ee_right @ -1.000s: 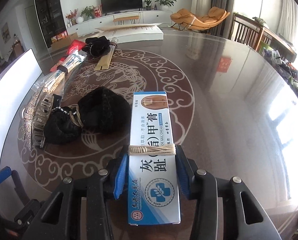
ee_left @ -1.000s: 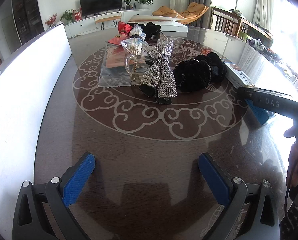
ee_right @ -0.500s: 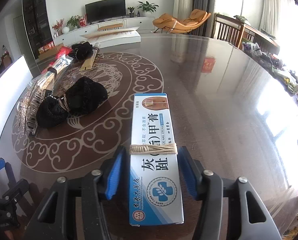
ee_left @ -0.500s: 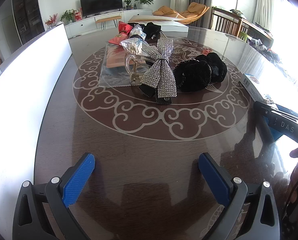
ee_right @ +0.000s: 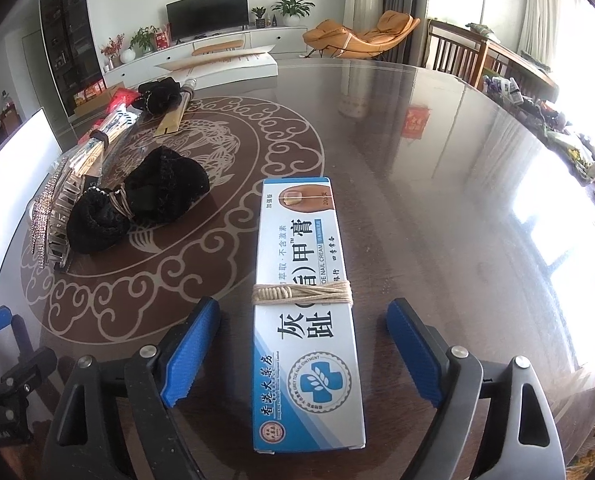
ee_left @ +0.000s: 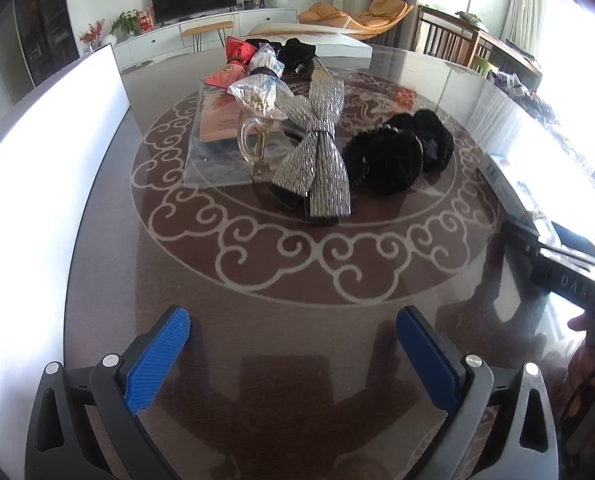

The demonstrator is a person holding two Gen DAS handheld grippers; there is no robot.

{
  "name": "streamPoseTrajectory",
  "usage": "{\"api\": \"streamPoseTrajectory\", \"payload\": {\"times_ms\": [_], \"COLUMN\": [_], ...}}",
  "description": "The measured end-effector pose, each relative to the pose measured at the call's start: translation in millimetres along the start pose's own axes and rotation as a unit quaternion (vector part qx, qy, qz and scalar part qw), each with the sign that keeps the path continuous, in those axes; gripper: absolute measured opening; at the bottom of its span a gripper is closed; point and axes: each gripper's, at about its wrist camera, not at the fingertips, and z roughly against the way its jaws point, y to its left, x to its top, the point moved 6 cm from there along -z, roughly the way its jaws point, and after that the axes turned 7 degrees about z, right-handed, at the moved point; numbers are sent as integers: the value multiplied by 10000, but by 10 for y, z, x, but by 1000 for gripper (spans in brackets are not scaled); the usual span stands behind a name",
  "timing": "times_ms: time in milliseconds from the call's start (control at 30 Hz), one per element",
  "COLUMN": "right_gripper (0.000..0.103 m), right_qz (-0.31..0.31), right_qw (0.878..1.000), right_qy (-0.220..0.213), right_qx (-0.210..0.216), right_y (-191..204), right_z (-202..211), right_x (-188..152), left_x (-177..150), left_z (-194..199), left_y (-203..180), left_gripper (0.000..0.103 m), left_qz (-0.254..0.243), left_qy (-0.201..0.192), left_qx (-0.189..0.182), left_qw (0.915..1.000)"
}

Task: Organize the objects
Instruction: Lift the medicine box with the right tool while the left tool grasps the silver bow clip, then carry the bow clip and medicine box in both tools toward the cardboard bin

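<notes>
A long white-and-blue ointment box point(ee_right: 301, 240), tied round with twine, lies flat on the glass-topped table point(ee_right: 417, 168). My right gripper point(ee_right: 302, 308) straddles its near half. Its jaws are opening, and the blue pads point(ee_right: 189, 352) stand clear of both sides of the box. In the left wrist view the same box point(ee_left: 505, 184) sits at the right edge in glare. My left gripper point(ee_left: 293, 316) hovers open over bare table with nothing between its fingers. Beyond it lie a rhinestone bow point(ee_left: 317, 160) and black fluffy scrunchies point(ee_left: 393, 160).
A clear hair clip point(ee_left: 257, 140), a bag of sticks point(ee_left: 257, 88), a flat packet point(ee_left: 217, 128) and red pouches point(ee_left: 225, 76) crowd the table's far centre. A white board point(ee_left: 37, 184) stands along the left edge. A person's hand point(ee_left: 589, 364) shows at right.
The right gripper's jaws have spread off the ointment box, which stays lying on the table. In the left view the box and right gripper shifted toward the right edge. The left gripper kept still.
</notes>
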Motion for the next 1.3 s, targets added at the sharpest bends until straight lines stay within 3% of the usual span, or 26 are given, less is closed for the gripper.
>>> {"api": "streamPoseTrajectory", "payload": {"times_ms": [233,333,400,433,500,533,633,800,1000,1033,1100,1300], "right_gripper": [91,91,92,92,92,92,93,94,95,95,95,95], "right_qz": [6,7,11,12,11,11,22,40,47,47,46,46], "right_qw": [10000,10000,10000,10000,10000,10000,10000,10000,10000,10000,10000,10000], "right_qy": [21,20,23,23,22,22,27,37,42,42,40,39], "right_qx": [16,16,21,20,20,19,24,41,44,45,46,47], "right_y": [-4,-4,-3,-2,-1,-1,3,18,23,25,24,23], "right_z": [-7,-7,-7,-8,-9,-9,-13,-19,-24,-25,-25,-24], "right_x": [-7,-8,-9,-9,-8,-8,-8,-13,-9,-10,-10,-10], "left_x": [664,864,902,894,831,808,682,220,-135,-151,-169,-193], "left_z": [58,-87,-254,-320,-370,-375,-276,17,216,223,198,50], "left_y": [-141,-125,-107,-107,-85,-74,-22,33,-72,-98,-137,-173], "left_gripper": [103,103,103,97,58,50,50,50,52,53,74,81], "left_qz": [459,617,622,626,611,579,585,710,140,20,-155,-453], "left_qy": [-593,-619,-419,-325,-225,-236,-341,-53,116,113,145,138], "left_qx": [-210,-87,-11,-16,-86,-50,1,-112,-92,-121,-142,95], "left_qw": [9970,9961,9972,9975,9978,9980,9977,9974,9998,9999,9997,9988]}}
